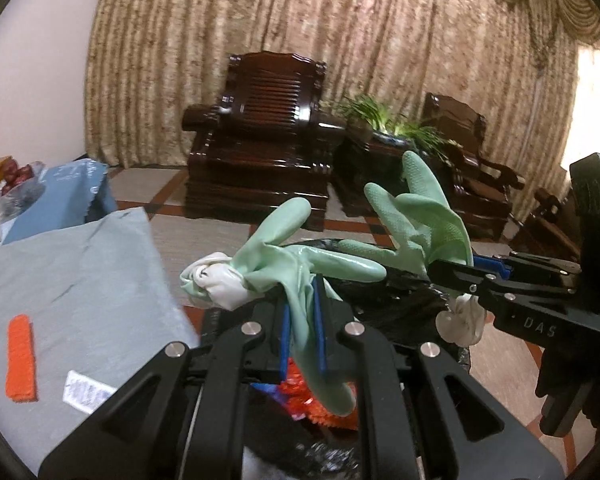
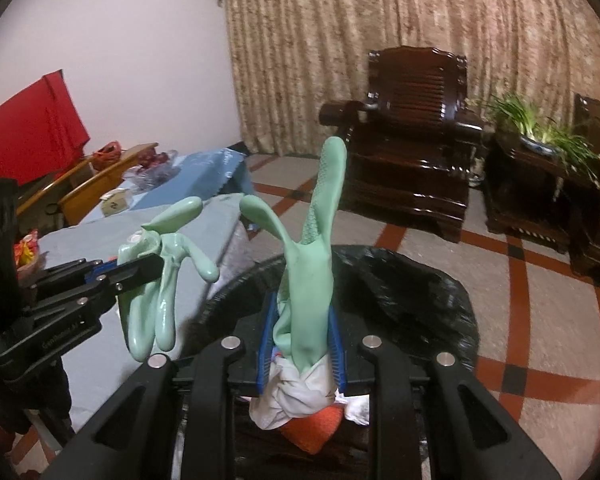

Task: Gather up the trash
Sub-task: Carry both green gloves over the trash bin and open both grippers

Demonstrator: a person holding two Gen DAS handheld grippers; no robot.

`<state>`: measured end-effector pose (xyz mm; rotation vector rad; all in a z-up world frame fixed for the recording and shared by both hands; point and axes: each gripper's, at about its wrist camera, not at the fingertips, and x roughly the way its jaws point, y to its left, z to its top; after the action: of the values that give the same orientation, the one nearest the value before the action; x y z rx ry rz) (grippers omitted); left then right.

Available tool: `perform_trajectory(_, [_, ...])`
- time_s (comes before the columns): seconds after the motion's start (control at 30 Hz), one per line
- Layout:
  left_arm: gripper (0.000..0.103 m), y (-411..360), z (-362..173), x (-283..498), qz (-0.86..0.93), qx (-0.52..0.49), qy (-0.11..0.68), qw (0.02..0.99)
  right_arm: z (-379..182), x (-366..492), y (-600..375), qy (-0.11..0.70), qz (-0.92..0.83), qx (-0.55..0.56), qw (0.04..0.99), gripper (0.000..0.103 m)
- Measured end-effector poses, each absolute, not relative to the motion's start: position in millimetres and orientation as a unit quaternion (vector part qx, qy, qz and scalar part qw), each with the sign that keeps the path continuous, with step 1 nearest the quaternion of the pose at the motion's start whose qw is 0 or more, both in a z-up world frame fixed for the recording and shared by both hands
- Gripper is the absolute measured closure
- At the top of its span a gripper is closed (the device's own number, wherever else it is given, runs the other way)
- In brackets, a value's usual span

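Observation:
Each gripper is shut on a pale green rubber glove above a bin lined with a black bag (image 2: 412,292). My left gripper (image 1: 300,312) pinches one glove (image 1: 276,256) between its blue pads; its white cuff bunches to the left. My right gripper (image 2: 302,336) pinches the other glove (image 2: 312,264), fingers pointing up, white cuff hanging below. In the left wrist view the right gripper (image 1: 488,270) comes in from the right with its glove (image 1: 424,208). In the right wrist view the left gripper (image 2: 100,276) shows at left with its glove (image 2: 160,280). Orange and red trash (image 1: 316,404) lies in the bin.
A table with a grey-blue cloth (image 1: 72,280) stands to the left, with an orange strip (image 1: 20,358) and a white wrapper (image 1: 86,394) on it. Dark wooden armchairs (image 1: 256,136) and a potted plant (image 1: 384,120) stand beyond on the tiled floor (image 2: 532,320), before a curtain.

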<state>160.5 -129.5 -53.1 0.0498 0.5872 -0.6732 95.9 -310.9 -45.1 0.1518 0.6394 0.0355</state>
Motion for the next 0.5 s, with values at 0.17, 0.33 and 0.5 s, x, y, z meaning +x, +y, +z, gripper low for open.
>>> perform_trajectory(0.17, [0.094, -155.1, -65.3, 171.2, -0.341, 0.037, 0.294, 0.892, -55.3, 101.6, -328.1, 0.325, 0.004, 0.080, 0.942, 0.079])
perform_trajectory(0.33, [0.077, -166.9, -79.3, 182.4, -0.358, 0.032, 0.319, 0.877, -67.9, 109.5, -339.8, 0.337, -0.009, 0.082, 0.938, 0.072])
perform_trajectory(0.5, [0.055, -162.3, -94.4, 188.0, -0.356, 0.020, 0.345, 0.868, -78.6, 107.7, -349.1, 0.341, -0.025, 0.079, 0.936, 0.042])
